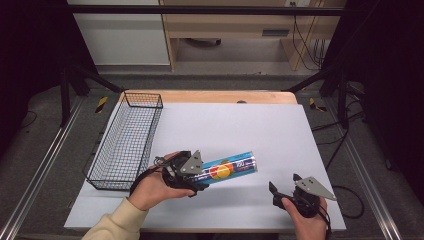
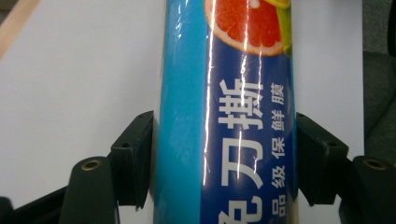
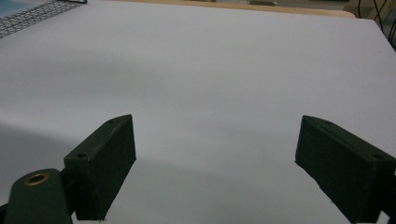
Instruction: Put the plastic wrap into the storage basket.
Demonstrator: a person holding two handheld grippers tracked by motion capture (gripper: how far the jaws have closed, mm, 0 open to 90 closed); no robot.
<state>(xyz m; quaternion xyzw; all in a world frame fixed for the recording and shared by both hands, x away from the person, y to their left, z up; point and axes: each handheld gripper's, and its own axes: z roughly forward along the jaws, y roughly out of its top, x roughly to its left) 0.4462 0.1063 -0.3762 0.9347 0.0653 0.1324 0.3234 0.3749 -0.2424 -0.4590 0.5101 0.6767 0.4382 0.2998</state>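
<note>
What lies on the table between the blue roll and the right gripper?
Nothing: in the high view, the stretch of grey mat between the blue roll, held by the left gripper, and the right gripper is bare.

A laboratory-type recording station, not a domestic room. At the centre of the high view a wooden table [image 1: 210, 96] carries a plain pale grey sheet [image 1: 240, 135] as its work surface. Dark curtains [image 1: 30, 50] enclose the space at the left and right edges of the frame, supported by black frame struts [image 1: 75, 82]. Metal rails [image 1: 45, 165] run along the grey floor on both sides of the table. In the upper centre, light wooden shelving [image 1: 225, 25] stands beside a white cabinet [image 1: 120, 35]; at upper right, loose cables [image 1: 307, 40] hang down. A black crossbar [image 1: 200, 9] spans the top of the frame.
</note>
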